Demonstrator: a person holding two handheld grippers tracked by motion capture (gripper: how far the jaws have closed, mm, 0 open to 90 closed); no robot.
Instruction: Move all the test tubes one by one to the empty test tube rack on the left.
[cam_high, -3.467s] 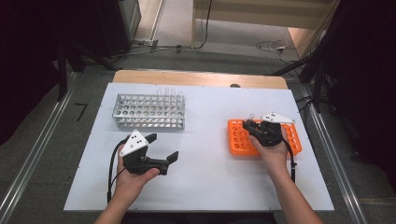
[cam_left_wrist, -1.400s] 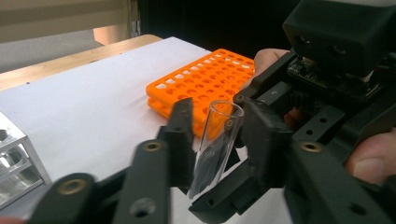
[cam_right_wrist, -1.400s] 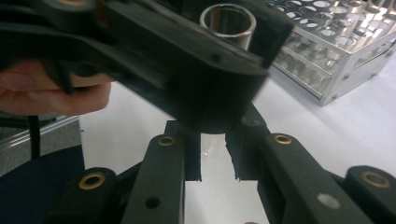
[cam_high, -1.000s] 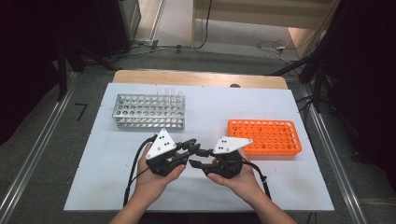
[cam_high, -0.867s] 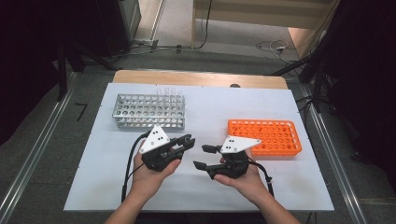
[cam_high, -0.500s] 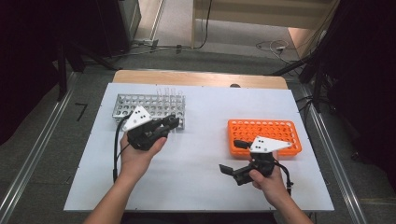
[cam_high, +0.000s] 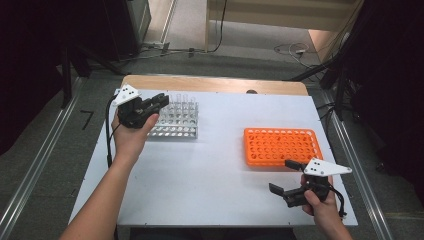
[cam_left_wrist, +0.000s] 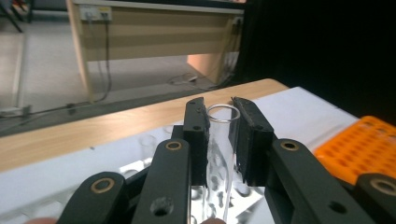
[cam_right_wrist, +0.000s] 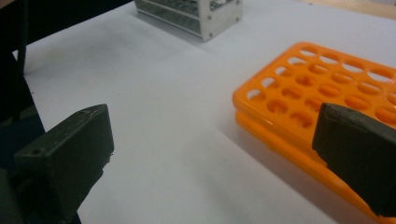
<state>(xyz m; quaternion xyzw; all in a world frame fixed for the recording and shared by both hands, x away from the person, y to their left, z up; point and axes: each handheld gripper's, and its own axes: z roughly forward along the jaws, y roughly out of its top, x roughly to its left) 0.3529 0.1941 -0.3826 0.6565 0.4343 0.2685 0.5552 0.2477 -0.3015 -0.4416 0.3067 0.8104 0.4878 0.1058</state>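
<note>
Test tube (cam_left_wrist: 219, 154) first: clear glass, clamped upright between the left gripper's (cam_high: 159, 100) jaws, held just over the metal rack (cam_high: 176, 120) at the far left of the white table (cam_high: 215, 165). From the left gripper view you can see the tube's open rim poking up between the two black pads, which press on it from both sides, and the rack's holes right below it. Over on the near right, the right gripper (cam_high: 286, 176) hangs low above the bare table with its jaws spread wide and nothing between them; they have just been opening. It sits just in front of the orange rack (cam_high: 281, 146), whose holes all look empty. My read: the tube is carried to the metal rack but not seated yet. Lowering it into a hole and letting go is what remains.
</note>
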